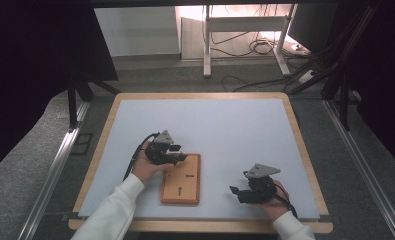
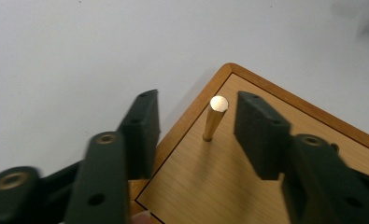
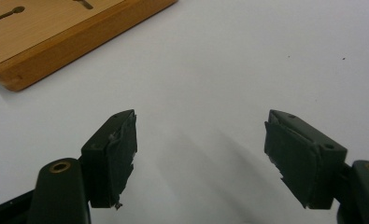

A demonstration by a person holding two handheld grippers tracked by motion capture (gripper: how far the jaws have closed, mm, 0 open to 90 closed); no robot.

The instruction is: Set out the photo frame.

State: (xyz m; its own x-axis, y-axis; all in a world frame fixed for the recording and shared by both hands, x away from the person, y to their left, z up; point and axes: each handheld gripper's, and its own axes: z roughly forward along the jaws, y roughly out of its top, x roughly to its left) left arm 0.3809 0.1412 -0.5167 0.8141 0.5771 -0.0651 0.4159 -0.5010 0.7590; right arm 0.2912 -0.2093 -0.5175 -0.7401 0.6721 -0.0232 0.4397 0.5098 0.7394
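Brass pin [image 2: 214, 117] is seen upright near a corner of the wooden board [image 2: 247, 186], between the left gripper [image 2: 196, 126]'s jaws, not yet pinched. Grasping is judged in hand; closing squarely is called for. The right gripper [image 3: 201, 154] is held open, empty.

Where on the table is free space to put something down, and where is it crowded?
Free: the far half of the white mat, beyond the wooden board, and the strip between board and right gripper. Crowded: the board's far left corner, where the left gripper has its jaws on either side of the brass pin.
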